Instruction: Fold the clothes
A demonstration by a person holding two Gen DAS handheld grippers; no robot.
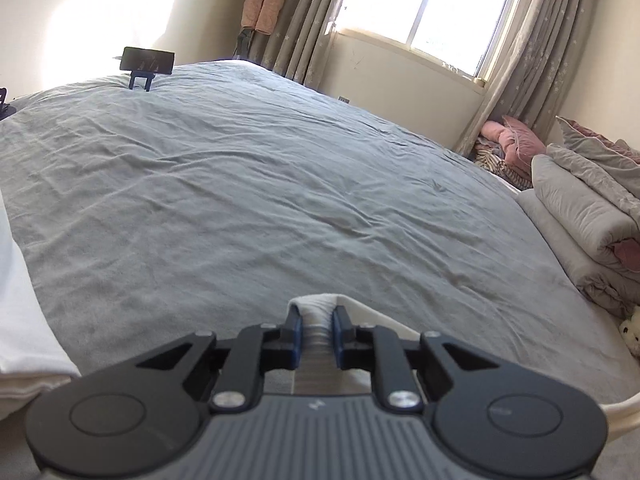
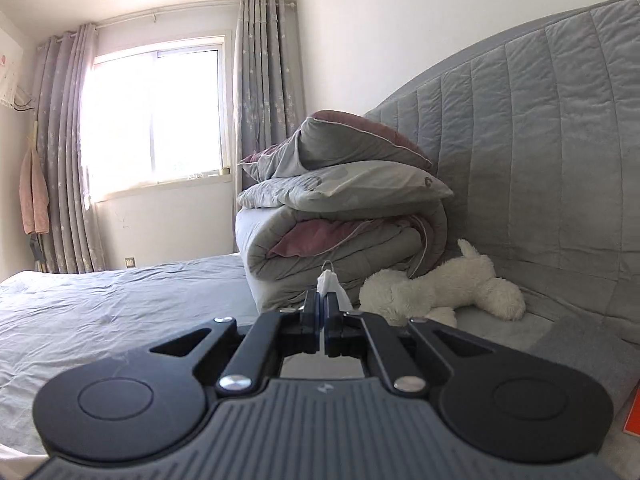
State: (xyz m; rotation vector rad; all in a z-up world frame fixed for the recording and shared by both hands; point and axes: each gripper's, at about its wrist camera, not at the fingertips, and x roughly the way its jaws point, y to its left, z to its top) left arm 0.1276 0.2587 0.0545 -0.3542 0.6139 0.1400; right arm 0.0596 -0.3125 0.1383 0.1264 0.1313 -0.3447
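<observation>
White cloth: thin garment (image 1: 316,312), soft and light, bunched between pads of left gripper (image 1: 316,320) at 6 o'clock of left view; more white cloth at 8 o'clock edge, lying on grey bedsheet (image 1: 280,184).
Left tool: fingers narrowly apart, pressing on a thick fold of the white fabric; hanger-like white edge curving off at 4 o'clock, not sure what it is.
Right tool: right gripper (image 2: 322,312) pressed together, pinching a small white corner (image 2: 326,282) of cloth that sticks out above the tips, at centre of right view.
Place of thing: held in both tools just above the bed; most of the garment hidden under the tool bodies.
Handling, as judgement: limp, no stiffness, sags between two holds; not fragile, not slippery on rubber pads, but a thin corner can slide out if pulled hard.
Where to hold: at corners or along a seam, both sides level, so cloth hangs flat.
Around: folded quilts (image 2: 340,216) at 12 o'clock of right view, plush toy (image 2: 452,280) at 3 o'clock, window (image 1: 424,4) at 1 o'clock of left view.
</observation>
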